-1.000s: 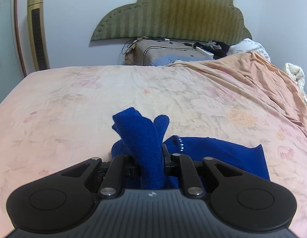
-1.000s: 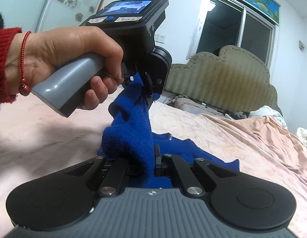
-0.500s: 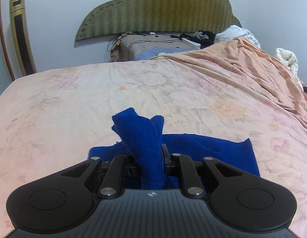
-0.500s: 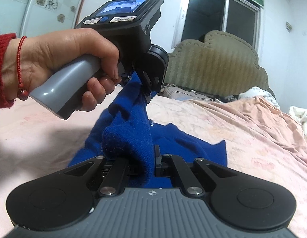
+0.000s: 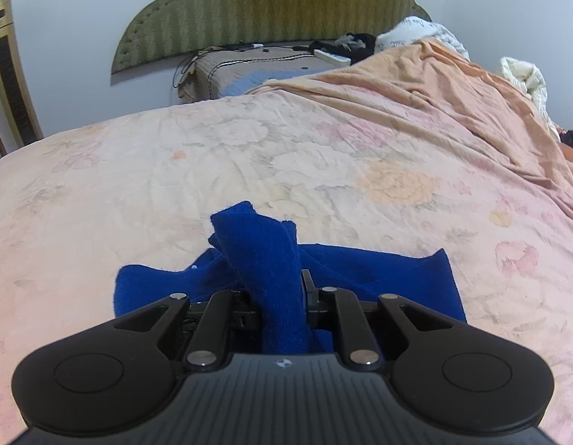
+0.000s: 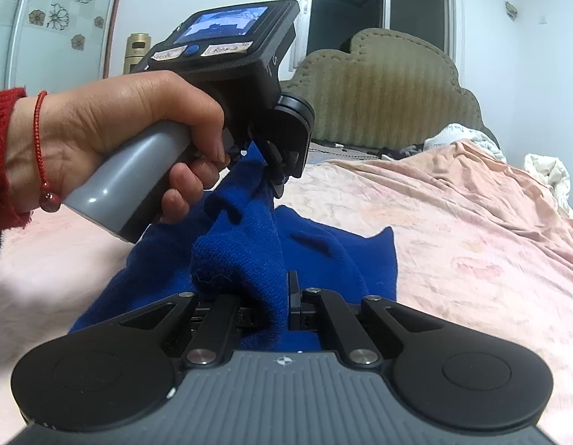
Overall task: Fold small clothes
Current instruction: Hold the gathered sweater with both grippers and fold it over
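Both the left gripper (image 5: 281,293) and the right gripper (image 6: 277,296) are clamped on bunched edges of the blue knit garment (image 5: 379,274), which trails onto the floral bedsheet (image 5: 249,155). Beyond the garment an orange blanket (image 5: 434,85) heaps towards the green headboard (image 5: 268,7). From the right wrist view, the left hand (image 6: 119,129) and its device block the view past the garment.

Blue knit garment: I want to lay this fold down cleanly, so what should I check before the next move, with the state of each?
1. Left hand-held gripper shut on the blue knit garment: ok.
2. Right hand-held gripper shut on the garment: ok.
3. Lower part of the garment lying flat on the bedsheet: ok.
4. Sheet ahead free of other items: ok.
5. Edges lined up for the fold: cannot tell.
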A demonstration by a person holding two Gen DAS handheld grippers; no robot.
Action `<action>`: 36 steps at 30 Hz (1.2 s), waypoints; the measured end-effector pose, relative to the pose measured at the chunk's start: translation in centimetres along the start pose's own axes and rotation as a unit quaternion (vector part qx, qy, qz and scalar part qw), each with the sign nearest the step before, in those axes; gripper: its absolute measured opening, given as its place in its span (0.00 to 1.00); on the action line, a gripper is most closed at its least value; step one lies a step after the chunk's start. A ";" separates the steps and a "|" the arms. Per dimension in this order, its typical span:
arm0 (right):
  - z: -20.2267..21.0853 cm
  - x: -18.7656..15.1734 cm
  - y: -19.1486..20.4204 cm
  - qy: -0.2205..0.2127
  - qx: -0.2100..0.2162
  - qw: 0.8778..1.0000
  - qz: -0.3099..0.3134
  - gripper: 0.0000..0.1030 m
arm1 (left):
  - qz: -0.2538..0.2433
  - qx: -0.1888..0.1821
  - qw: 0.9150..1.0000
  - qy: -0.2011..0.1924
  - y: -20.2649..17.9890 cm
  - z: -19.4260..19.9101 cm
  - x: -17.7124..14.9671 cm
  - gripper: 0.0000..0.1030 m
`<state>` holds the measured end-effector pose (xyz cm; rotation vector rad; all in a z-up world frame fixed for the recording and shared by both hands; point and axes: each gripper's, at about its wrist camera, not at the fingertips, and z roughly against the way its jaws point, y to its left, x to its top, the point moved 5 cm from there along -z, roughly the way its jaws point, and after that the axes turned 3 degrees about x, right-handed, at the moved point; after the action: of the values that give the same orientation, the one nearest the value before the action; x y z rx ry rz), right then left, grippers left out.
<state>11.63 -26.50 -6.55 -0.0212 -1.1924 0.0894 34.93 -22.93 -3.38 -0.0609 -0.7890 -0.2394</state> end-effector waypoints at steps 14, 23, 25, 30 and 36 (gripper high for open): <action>-0.2 -0.8 -2.0 0.012 -0.016 0.999 -0.027 0.04 | -0.026 -0.014 0.999 0.014 -3.4 -1.7 -0.1 0.14; -1.3 -2.0 -4.3 0.048 0.020 0.992 -0.115 0.05 | -0.043 -0.034 0.998 0.019 -5.0 -3.5 -0.2 0.36; -1.6 -2.3 -4.8 0.055 0.031 0.988 -0.138 0.06 | -0.036 -0.039 0.999 0.010 -4.9 -3.4 0.2 0.61; -2.2 -2.9 -6.2 0.069 0.062 0.975 -0.204 0.12 | -0.005 -0.024 0.999 -0.042 -3.4 -2.1 1.9 0.80; -2.8 -3.5 -7.9 0.081 0.098 0.952 -0.278 0.22 | 0.032 -0.019 0.998 -0.043 0.1 -0.8 1.9 0.80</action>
<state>13.36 -34.62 -10.35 0.4732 -0.9839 -0.2866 36.75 -23.30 -2.60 -0.1323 -0.8667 -0.1917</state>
